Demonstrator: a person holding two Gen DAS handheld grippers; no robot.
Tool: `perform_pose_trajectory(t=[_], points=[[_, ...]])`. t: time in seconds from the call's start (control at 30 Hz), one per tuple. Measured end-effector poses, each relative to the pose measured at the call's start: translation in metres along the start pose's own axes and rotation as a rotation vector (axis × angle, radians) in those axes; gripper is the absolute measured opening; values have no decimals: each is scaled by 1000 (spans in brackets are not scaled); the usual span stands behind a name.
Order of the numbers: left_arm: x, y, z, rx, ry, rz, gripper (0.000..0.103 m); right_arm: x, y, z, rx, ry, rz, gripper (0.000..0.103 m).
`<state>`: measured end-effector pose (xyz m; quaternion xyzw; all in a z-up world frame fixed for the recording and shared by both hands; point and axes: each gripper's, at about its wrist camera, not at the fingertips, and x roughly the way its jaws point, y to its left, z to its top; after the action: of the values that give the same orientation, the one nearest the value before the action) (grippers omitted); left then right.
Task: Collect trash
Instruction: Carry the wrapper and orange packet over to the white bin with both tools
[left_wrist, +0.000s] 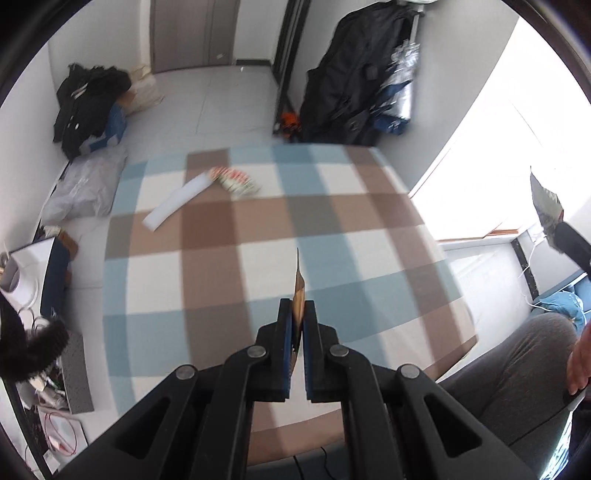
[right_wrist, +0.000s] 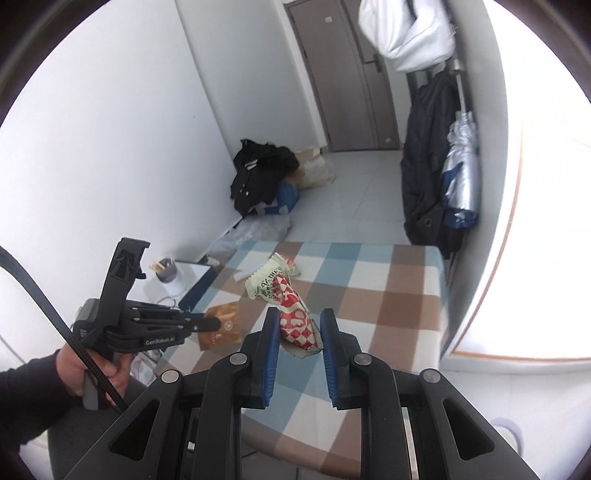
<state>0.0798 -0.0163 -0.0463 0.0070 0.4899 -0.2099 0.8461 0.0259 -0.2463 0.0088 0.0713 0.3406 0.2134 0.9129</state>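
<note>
My left gripper (left_wrist: 297, 304) is shut on a thin brown packet (left_wrist: 298, 284), seen edge-on above the checked tablecloth (left_wrist: 351, 236). In the right wrist view that left gripper (right_wrist: 218, 325) hangs at the left over the table edge with the brown packet (right_wrist: 223, 330) in it. My right gripper (right_wrist: 299, 317) is shut on a red-and-white checked snack wrapper (right_wrist: 291, 314), lifted above the cloth (right_wrist: 391, 302). The wrapper's silver inside (left_wrist: 546, 203) shows at the right edge of the left wrist view. A second red-and-white wrapper (left_wrist: 236, 181) and a white paper strip (left_wrist: 175, 203) lie on the far side of the table.
Left of the table stand a white cup with sticks (right_wrist: 168, 275) and a white-topped board (right_wrist: 194, 275). Black clothes (right_wrist: 258, 170) and a plastic bag (left_wrist: 85, 184) lie on the floor. Dark coats (right_wrist: 428, 166) hang at the far right. A grey-trousered knee (left_wrist: 517, 365) is at the near right.
</note>
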Motion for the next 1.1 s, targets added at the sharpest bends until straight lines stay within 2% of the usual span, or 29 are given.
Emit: perform_pose_trajectory(t=[0.03,0.27,0.5,0.63,0.83,0.97,1.1], points=[[-3,-8,3,15,-13,-1,1,-9,-4,0,-1,-9,-7,21],[-22,-91,35,122,-93,-154,1,-79,-45,0,33,-92,-96,21],[-5,-169,55,227,-87,-266,1,-141,-97,-17,145,-173,-232,21],[14,-206,60,272,-51,-320,1,-165,-135,-36,235,-182,-302,21],[45,-256,60,317,19,-401,1,-183,-188,-85,351,-128,-404,21],[77,-283,55,346,91,-429,1,-184,-228,-125,508,-99,-425,21],[115,-302,47,367,180,-431,1,-166,-260,-159,608,-56,-426,21]])
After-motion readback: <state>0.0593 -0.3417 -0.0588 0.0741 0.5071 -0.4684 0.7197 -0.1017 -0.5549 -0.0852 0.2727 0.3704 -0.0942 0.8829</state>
